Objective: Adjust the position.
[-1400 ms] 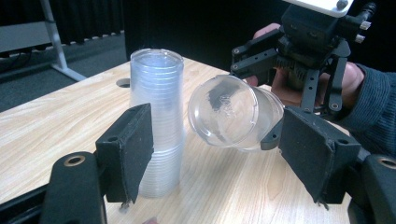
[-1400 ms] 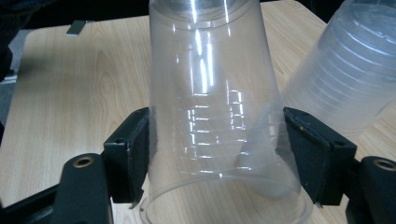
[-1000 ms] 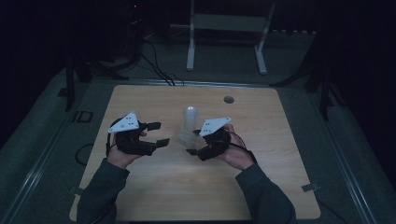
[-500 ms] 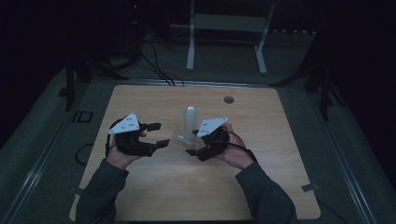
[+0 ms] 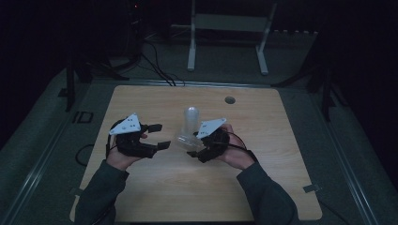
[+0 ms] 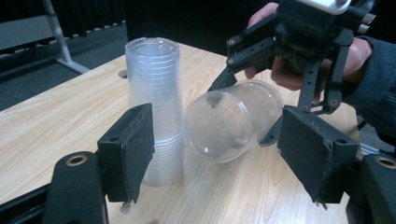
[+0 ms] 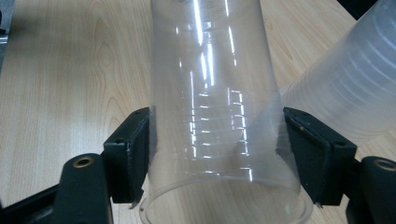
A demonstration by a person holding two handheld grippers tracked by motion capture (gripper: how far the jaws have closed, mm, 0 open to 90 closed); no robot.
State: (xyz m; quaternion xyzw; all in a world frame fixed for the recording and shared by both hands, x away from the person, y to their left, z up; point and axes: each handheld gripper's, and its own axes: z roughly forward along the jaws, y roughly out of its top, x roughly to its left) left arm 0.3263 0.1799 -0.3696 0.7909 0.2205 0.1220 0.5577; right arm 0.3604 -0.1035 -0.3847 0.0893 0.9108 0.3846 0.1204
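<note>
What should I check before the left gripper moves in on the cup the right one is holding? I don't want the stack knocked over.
1. Right gripper grip on the single clear cup: both fingers press its sides. Ok.
2. Left gripper open and empty, fingers wide enough for the cup's mouth. Ok.
3. Cup's orientation: held tilted on its side, open mouth toward the left gripper. Ok.
4. Stack of cups upright on the table. Ok.
5. Clearance between held cup and stack: they look very close; touching or not, cannot tell.
6. How many cups the right gripper holds, one or several nested: cannot tell.
</note>
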